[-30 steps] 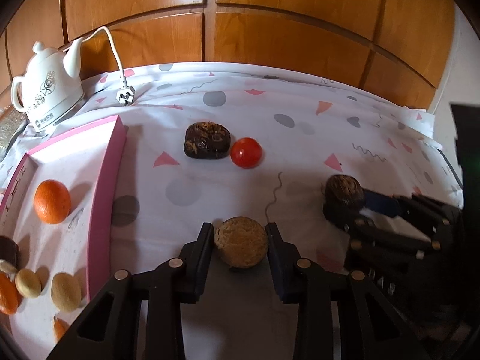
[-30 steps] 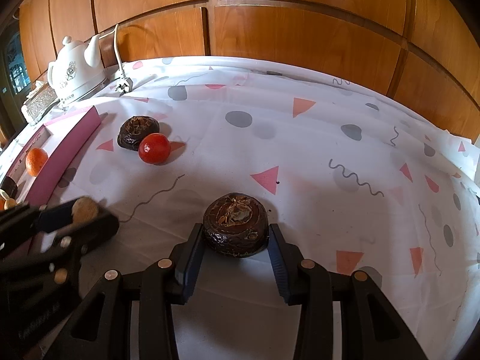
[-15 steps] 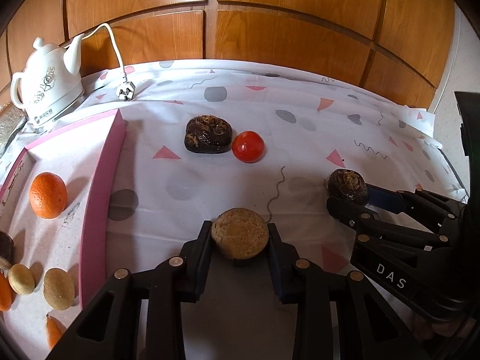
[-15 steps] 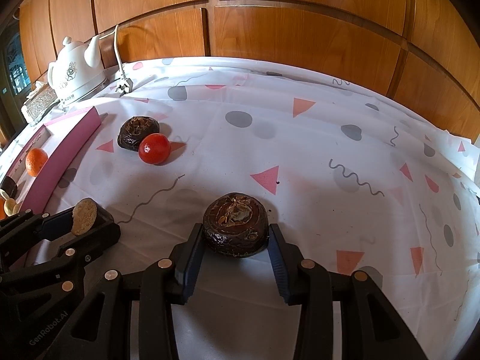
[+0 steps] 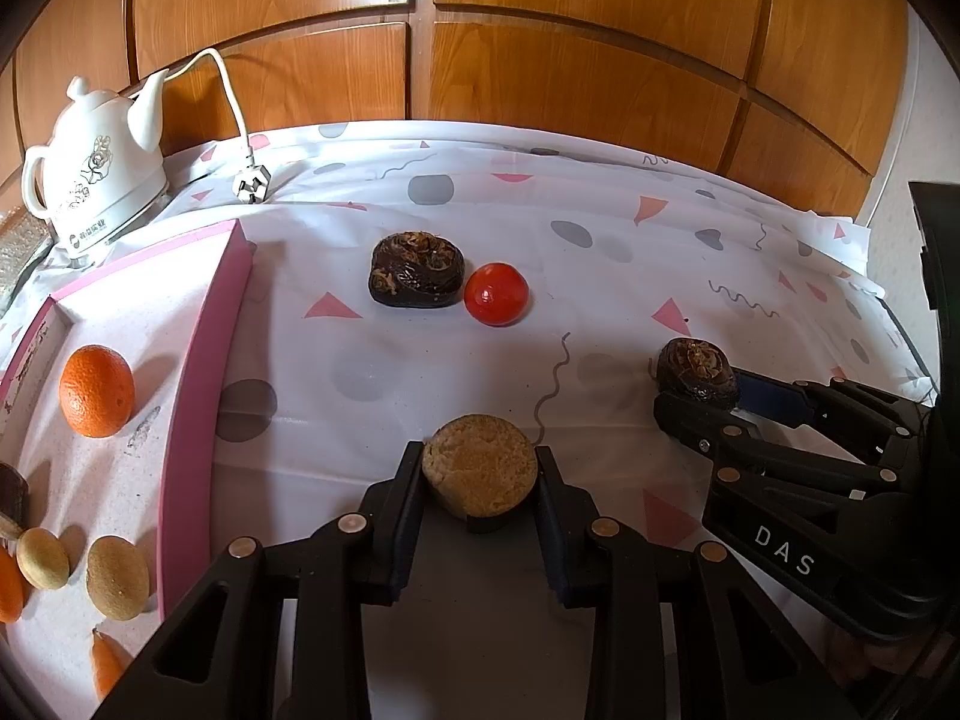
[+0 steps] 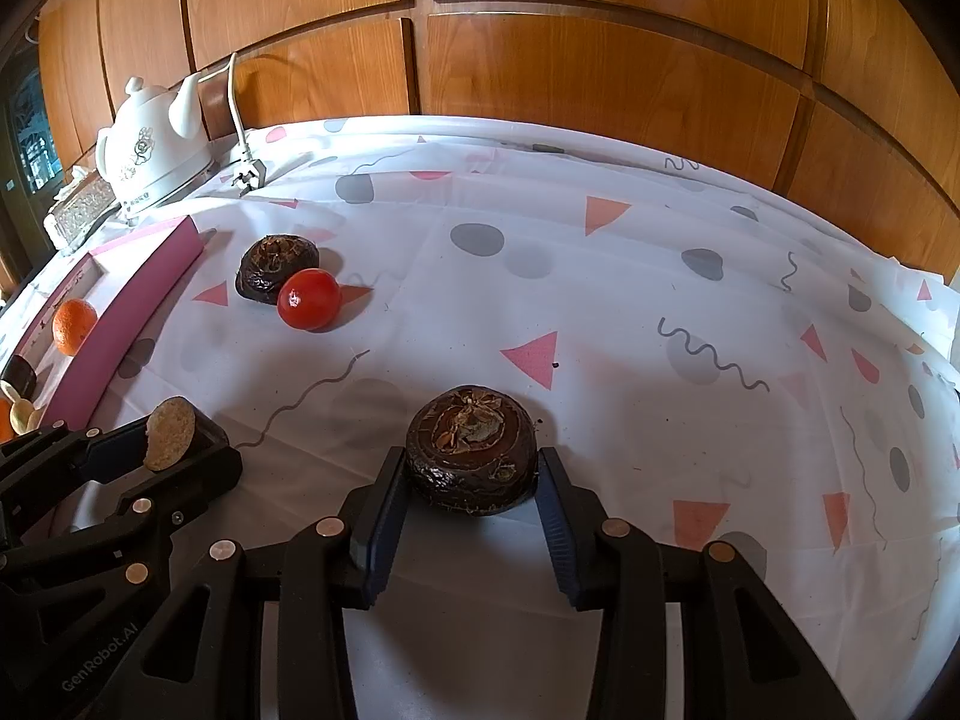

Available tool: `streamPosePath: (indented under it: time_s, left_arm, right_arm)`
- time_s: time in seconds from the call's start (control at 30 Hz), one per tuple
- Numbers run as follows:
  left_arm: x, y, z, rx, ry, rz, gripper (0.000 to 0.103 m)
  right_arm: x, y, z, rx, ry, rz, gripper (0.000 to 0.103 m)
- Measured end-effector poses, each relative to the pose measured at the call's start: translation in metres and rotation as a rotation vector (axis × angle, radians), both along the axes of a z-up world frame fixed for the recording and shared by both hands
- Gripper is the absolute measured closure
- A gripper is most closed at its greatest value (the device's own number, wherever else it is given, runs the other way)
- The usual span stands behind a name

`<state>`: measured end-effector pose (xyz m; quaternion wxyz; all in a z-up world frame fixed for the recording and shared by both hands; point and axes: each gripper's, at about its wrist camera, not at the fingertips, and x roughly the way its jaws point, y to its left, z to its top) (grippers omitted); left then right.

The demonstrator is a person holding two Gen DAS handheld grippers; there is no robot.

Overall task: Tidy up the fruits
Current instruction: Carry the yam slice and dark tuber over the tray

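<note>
My left gripper (image 5: 479,468) is shut on a tan round fruit (image 5: 479,463), held just above the cloth; it also shows in the right wrist view (image 6: 170,433). My right gripper (image 6: 471,468) is shut on a dark brown round fruit (image 6: 471,456), which also shows in the left wrist view (image 5: 696,372). A second dark fruit (image 5: 416,270) and a red tomato (image 5: 496,294) lie together mid-table. The pink tray (image 5: 201,372) on the left holds an orange (image 5: 96,383) and several small fruits (image 5: 117,585).
A white kettle (image 5: 99,168) with cord and plug (image 5: 252,187) stands at the back left. Wooden panels (image 5: 570,60) rise behind the table. The patterned tablecloth (image 6: 660,300) stretches to the right.
The left gripper has drifted slightly right and away from the tray with the tan fruit. The right gripper has stayed shut on the dark fruit, nearly still.
</note>
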<state>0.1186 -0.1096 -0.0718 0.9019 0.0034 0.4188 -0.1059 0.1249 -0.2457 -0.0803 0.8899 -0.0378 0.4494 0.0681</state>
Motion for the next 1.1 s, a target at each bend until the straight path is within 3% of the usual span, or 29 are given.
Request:
streamPosePath:
  time_s: [0.7, 1.1]
  left_arm:
    - [-0.004, -0.003, 0.006, -0.007, 0.025, -0.017, 0.07]
    - [-0.037, 0.015, 0.042, -0.056, 0.008, -0.038, 0.07]
  right_arm:
    - [0.0, 0.0, 0.0, -0.008, 0.001, 0.002, 0.061]
    - [-0.001, 0.009, 0.0, -0.078, -0.001, 0.005, 0.061]
